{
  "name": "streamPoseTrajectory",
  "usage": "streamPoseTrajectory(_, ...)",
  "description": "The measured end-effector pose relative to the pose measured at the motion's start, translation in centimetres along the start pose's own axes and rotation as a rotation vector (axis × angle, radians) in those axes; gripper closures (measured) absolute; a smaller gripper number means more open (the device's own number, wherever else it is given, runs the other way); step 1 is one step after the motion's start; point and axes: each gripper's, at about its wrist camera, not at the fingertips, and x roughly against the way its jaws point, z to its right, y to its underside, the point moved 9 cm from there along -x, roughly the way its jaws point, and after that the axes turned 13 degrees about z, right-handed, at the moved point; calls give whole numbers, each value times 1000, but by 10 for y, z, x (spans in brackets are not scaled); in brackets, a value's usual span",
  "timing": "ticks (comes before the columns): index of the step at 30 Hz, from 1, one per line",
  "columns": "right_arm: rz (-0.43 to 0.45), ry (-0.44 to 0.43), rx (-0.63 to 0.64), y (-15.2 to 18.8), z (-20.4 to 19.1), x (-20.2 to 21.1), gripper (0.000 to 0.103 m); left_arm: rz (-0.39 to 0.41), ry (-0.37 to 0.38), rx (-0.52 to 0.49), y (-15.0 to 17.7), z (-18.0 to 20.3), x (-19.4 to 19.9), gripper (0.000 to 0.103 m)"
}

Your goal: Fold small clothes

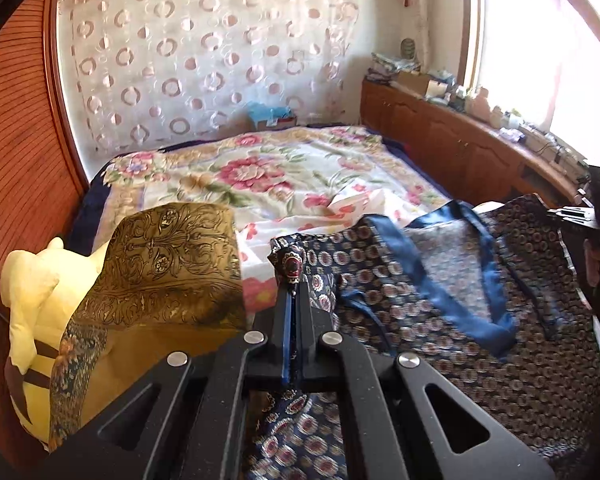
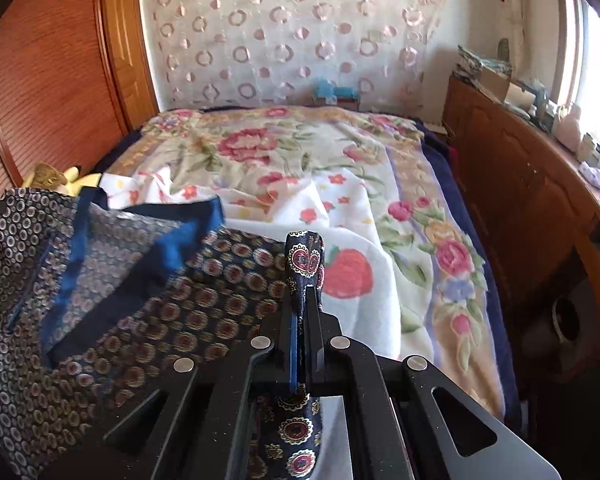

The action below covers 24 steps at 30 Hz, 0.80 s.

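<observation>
While both grippers' fingers [image 1: 296, 280] [image 2: 306, 276] pinch it, navy medallion-print garment [image 1: 440, 300], blue-trimmed, rumpled.

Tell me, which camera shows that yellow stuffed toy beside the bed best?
The left wrist view: the yellow stuffed toy fills its lower left, partly draped by a gold patterned cloth. The right wrist view shows only a small yellow sliver behind the dark patterned garment.
</observation>
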Motion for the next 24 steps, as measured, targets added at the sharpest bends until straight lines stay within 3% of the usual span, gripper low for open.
streamPoseTrajectory(6,100,-76,-5,2,-29,56,102,46,39,18,14,22,46,101)
streamPoseTrajectory(10,137,-125,3,24,-44,97,102,65,50,43,37,28,78,102)
streamPoseTrajectory(16,127,-160,-13,86,-47,150,102,61,17,109,91,14,125,102)
streamPoseTrajectory(24,60,-120,-84,180,-15,224,102,56,-40,173,141,-2,179,102)
